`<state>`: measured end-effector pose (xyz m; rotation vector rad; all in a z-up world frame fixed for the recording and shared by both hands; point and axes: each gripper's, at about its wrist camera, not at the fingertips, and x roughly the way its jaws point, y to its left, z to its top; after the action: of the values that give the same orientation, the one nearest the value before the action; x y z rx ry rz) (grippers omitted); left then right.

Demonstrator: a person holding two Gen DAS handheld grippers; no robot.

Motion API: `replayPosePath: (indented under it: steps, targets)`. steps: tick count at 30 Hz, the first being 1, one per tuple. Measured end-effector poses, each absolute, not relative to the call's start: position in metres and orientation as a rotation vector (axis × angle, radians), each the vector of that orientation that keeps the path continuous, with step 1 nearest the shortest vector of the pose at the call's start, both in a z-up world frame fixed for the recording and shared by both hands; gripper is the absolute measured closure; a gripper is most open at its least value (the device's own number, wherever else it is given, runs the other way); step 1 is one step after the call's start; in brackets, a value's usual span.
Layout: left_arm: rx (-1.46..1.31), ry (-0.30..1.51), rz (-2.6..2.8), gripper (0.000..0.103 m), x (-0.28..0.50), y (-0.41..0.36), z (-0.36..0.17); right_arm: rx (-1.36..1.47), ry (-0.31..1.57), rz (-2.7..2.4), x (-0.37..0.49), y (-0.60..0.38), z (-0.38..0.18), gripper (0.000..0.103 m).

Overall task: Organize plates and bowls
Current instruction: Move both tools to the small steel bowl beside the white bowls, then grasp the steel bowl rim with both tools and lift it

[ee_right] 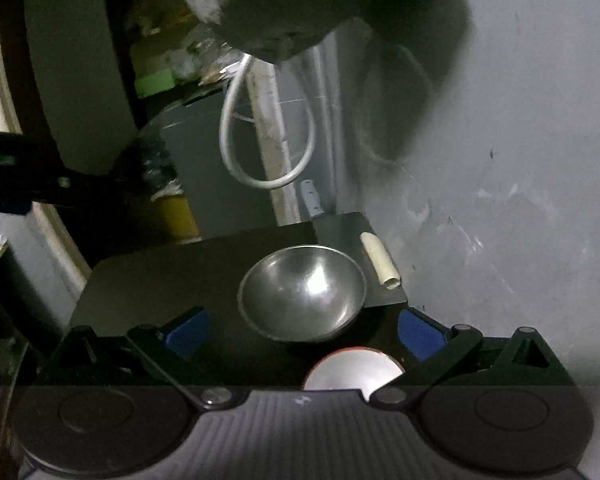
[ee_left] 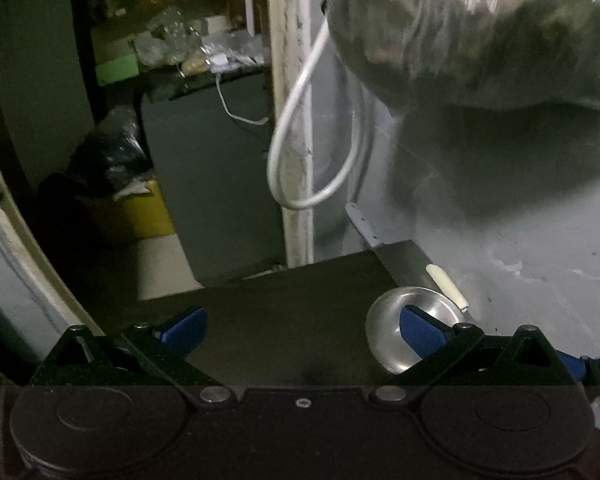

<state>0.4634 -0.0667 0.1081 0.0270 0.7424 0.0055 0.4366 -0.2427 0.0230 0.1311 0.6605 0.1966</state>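
A shiny steel bowl (ee_right: 302,294) sits upright on a dark tabletop (ee_right: 160,276), just ahead of my right gripper (ee_right: 304,330), which is open and empty with the bowl beyond its blue fingertips. A white dish with a red rim (ee_right: 352,372) lies right below that gripper, mostly hidden by its body. In the left wrist view the steel bowl (ee_left: 384,328) lies at the right, behind the right blue fingertip (ee_left: 420,330). My left gripper (ee_left: 302,330) is open and empty over the dark tabletop (ee_left: 280,320).
A cream plastic tube (ee_right: 380,260) lies on a metal sheet (ee_right: 340,228) by the grey wall (ee_right: 500,200). A white cable loop (ee_right: 268,152) hangs by a pipe. A dark bag (ee_left: 480,40) hangs overhead. A yellow bin (ee_left: 140,212) stands beyond the table's far edge.
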Motion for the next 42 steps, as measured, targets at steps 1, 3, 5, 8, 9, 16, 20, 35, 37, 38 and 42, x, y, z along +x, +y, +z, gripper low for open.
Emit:
replayPosePath:
  steps: [1,3,5,8,9,16,20,35,37,38,42]
  targets:
    - [0.022,0.754,-0.003,0.001,0.471,-0.069,0.098,0.140,0.656,0.182,0.441,-0.244,0.018,0.003]
    - [0.016,0.778,-0.025,0.001,0.484,-0.074,0.078,0.151,0.662,0.164,0.454,-0.244,0.006,0.011]
    - [0.000,0.792,-0.043,0.001,0.496,-0.076,0.057,0.143,0.673,0.161,0.466,-0.243,-0.005,0.015]
    - [-0.029,0.811,-0.045,0.001,0.509,-0.077,0.029,0.118,0.680,0.159,0.480,-0.240,-0.018,0.021]
    - [-0.041,0.818,-0.046,0.002,0.514,-0.076,0.021,0.109,0.679,0.148,0.484,-0.239,-0.021,0.022]
    - [-0.124,0.857,-0.060,0.016,0.532,-0.076,-0.013,0.082,0.710,0.120,0.504,-0.238,-0.038,0.035]
    - [-0.123,0.884,-0.111,0.046,0.540,-0.081,-0.019,0.088,0.726,0.125,0.509,-0.240,-0.045,0.045]
    - [-0.109,0.925,-0.187,0.091,0.540,-0.089,-0.024,0.173,0.772,0.178,0.517,-0.250,-0.054,0.079]
    - [-0.100,0.914,-0.187,0.091,0.534,-0.087,-0.019,0.181,0.758,0.190,0.512,-0.251,-0.051,0.080]
    - [-0.099,0.906,-0.183,0.091,0.530,-0.085,-0.016,0.190,0.750,0.197,0.509,-0.251,-0.048,0.080]
    - [-0.120,0.866,-0.163,0.093,0.512,-0.077,0.002,0.204,0.710,0.223,0.494,-0.248,-0.032,0.081]
